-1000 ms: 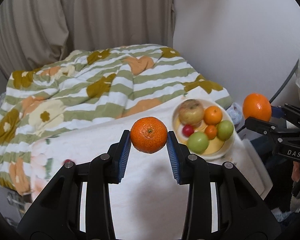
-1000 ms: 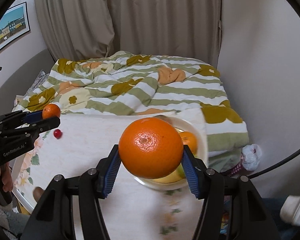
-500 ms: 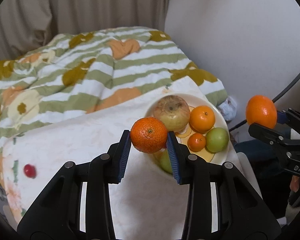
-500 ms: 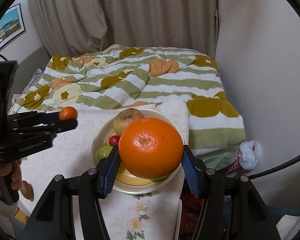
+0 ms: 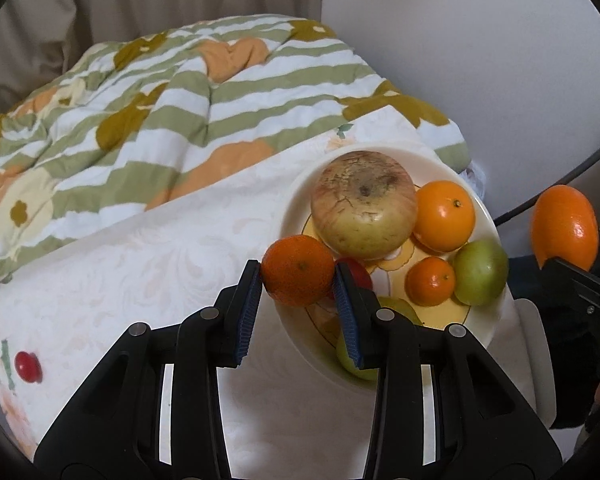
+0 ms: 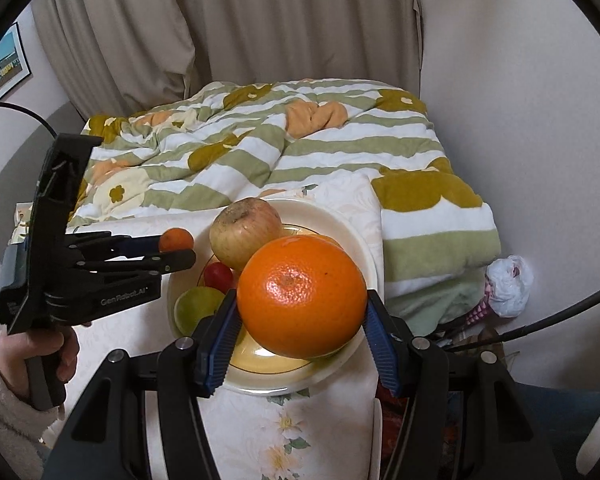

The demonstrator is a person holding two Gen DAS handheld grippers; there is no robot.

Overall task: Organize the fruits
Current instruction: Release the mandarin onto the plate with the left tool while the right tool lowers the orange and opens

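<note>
My left gripper (image 5: 298, 280) is shut on a small mandarin (image 5: 298, 270) and hangs over the left rim of the cream plate (image 5: 300, 200). The plate holds a big russet apple (image 5: 364, 206), an orange (image 5: 444, 216), a small mandarin (image 5: 430, 281), a green fruit (image 5: 480, 272) and a partly hidden red fruit (image 5: 358, 272). My right gripper (image 6: 300, 322) is shut on a large orange (image 6: 302, 296) above the plate (image 6: 340, 224), near its front right. In the right wrist view the left gripper (image 6: 176, 248) reaches in from the left, with its mandarin (image 6: 176, 239) beside the apple (image 6: 246, 232).
The plate stands on a table with a white floral cloth (image 5: 140, 264). A small red fruit (image 5: 28, 366) lies at the cloth's left end. A striped green quilt (image 5: 180, 92) covers the bed behind. A white bag (image 6: 508, 286) lies on the floor at right. A hand (image 6: 32, 356) holds the left gripper.
Both grippers have come down and in toward the plate. The left one moved right, from over the bare cloth to the plate's left rim. Both still hold their fruit.
</note>
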